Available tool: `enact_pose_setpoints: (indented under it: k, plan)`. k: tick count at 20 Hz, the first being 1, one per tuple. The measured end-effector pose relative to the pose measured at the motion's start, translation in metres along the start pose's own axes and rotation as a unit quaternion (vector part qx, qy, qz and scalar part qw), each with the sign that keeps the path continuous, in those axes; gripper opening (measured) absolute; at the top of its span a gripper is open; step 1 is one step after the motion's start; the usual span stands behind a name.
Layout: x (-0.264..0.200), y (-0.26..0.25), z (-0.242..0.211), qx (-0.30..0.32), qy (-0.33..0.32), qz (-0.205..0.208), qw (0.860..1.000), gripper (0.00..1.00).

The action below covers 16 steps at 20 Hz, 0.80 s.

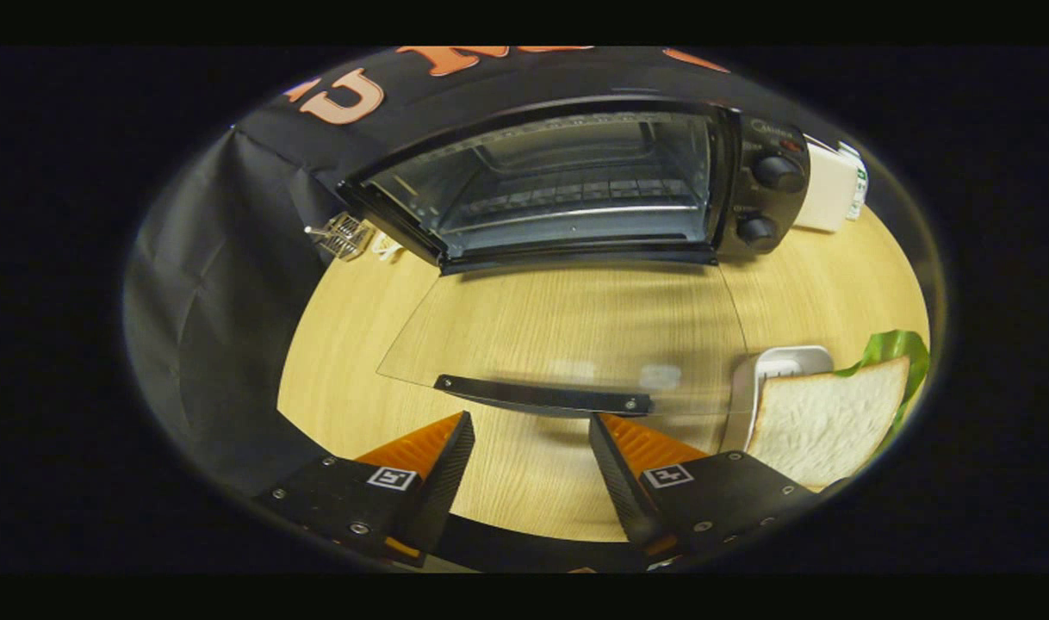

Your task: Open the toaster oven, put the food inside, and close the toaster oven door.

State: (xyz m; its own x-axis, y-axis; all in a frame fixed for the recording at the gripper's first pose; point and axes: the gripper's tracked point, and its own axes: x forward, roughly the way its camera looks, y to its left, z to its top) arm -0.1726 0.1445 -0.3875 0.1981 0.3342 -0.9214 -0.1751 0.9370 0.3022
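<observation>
A pale wooden table is spreading under everything, with the booth's black cloth wall hanging along its left and far sides. At the far side of the table a black toaster oven is standing with its cavity showing, a wire rack crossing the inside. Two round knobs are sitting one above the other on its right-hand panel. The oven's glass door is lying fully folded down toward the near side, flat over the table, the wood grain showing through it, and its dark handle bar is running along the near edge, just ahead of the fingers.

On the right, near the gripper, a slice of white bread is leaning over a white dish, with a green leaf peeking out behind it. A white box is sitting far right, beside the oven. A small metal wire object is lying at the oven's left corner, against the cloth.

The gripper is hovering low over the table with its fingers spread wide apart, holding nothing, the handle bar lying just beyond the gap.
</observation>
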Motion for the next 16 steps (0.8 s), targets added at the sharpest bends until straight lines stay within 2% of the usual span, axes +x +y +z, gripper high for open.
enact_pose_setpoints:
  k: [6, 10, 16]
  plan:
    - [0.012, -0.001, -0.006, -0.005, 0.01, -0.01, 1.0, 0.81]
    - [-0.008, -0.008, 0.0, -0.002, -0.021, -0.003, 1.0, 0.81]
    - [-0.039, -0.027, 0.009, 0.044, -0.055, 0.006, 0.997, 0.86]
